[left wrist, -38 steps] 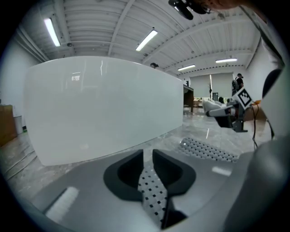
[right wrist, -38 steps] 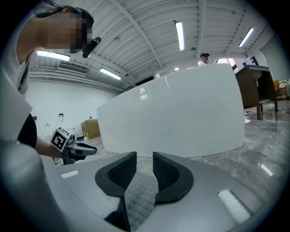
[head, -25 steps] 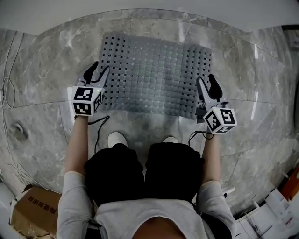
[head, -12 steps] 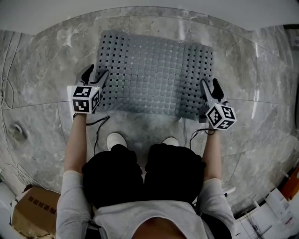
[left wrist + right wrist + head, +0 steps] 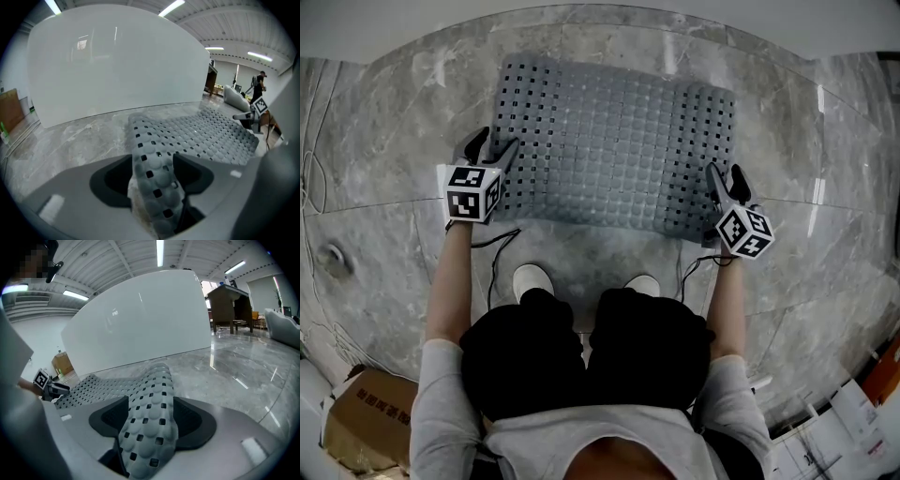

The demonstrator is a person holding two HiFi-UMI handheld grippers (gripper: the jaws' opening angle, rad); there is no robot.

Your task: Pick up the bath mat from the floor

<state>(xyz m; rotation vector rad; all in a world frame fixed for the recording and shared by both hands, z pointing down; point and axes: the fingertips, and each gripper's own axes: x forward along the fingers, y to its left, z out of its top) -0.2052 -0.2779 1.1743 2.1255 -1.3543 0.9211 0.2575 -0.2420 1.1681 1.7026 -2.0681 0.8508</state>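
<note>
Item: bath mat [image 5: 614, 145], grey, studded, pierced with rows of square holes. We log it as lying spread on the marble floor [image 5: 384, 141], just ahead of the person's shoes [image 5: 532, 278].

Left gripper [image 5: 492, 148]: set at the mat's near left corner. Its jaws have just been opening and stand wide apart. In the left gripper view a humped strip of the mat's edge runs up between them, with dark pads [image 5: 110, 180] showing bare beside it. We read no pinch there: the mat is straddled, not held.

Right gripper [image 5: 726, 178]: set at the near right corner, mirroring the other. Its jaws too have just been opening and stand wide. In the right gripper view the mat's edge rises between them, and the pads [image 5: 108, 417] show largely uncovered on both sides. Nothing gripped.

Progress, in our judgement: early.
- Done: both claws placed at opposite side edges, each with the mat between its jaws.
- Left: closing on both edges, then raising the mat off the floor.

In the head view the body of the mat rests flat. Only the strips at the jaws look lifted, and we cannot tell how far.

Risk noted: the mat looks soft, and we expect it to sag or slip if one side closes before the other.
</note>
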